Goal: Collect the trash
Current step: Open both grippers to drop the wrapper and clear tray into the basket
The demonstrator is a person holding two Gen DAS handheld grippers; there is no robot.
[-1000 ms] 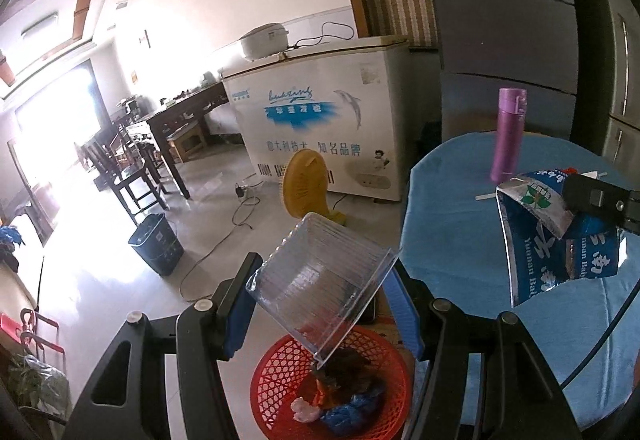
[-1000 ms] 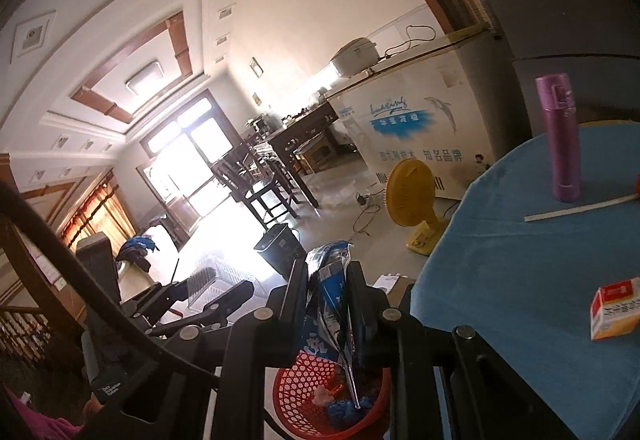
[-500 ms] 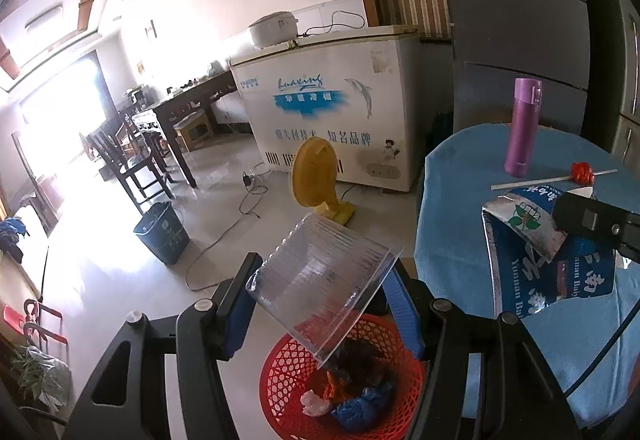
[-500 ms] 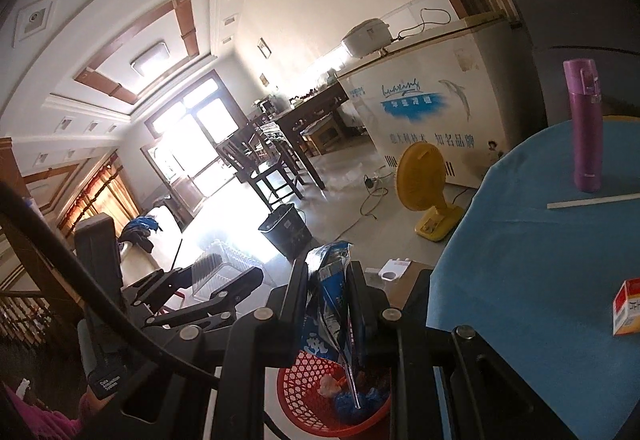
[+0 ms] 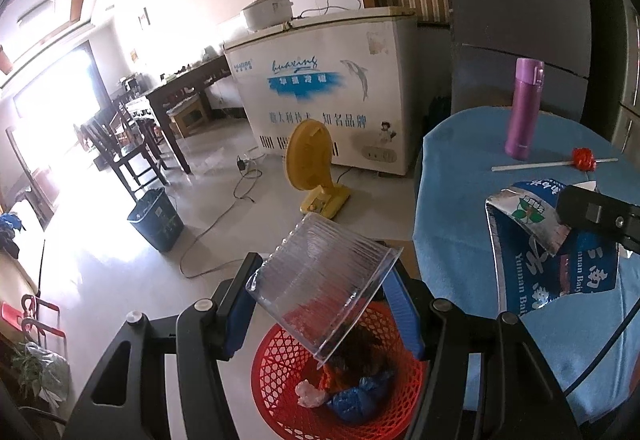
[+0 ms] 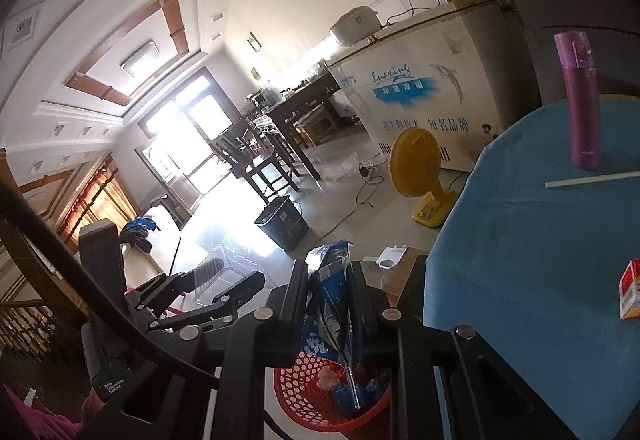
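My left gripper [image 5: 322,304] is shut on a clear ribbed plastic container [image 5: 320,280], tilted, held above a red mesh basket [image 5: 280,400] on the floor with trash in it. My right gripper [image 6: 334,296] is shut on a blue and silver snack bag [image 6: 332,304], above the same basket [image 6: 304,400]. The bag also shows in the left wrist view [image 5: 552,260], over the table edge. The left gripper shows in the right wrist view [image 6: 216,288] at lower left.
A round table with a blue cloth [image 5: 460,179] holds a purple bottle [image 5: 524,107], a red lollipop [image 5: 582,159] and an orange-white box [image 6: 630,294]. A yellow fan [image 5: 316,167], a dark bin [image 5: 156,220], a white freezer [image 5: 320,91] and floor cables stand beyond.
Both grippers have drifted back and a little left with their loads still held. More of the table and the lollipop have come into the left wrist view.
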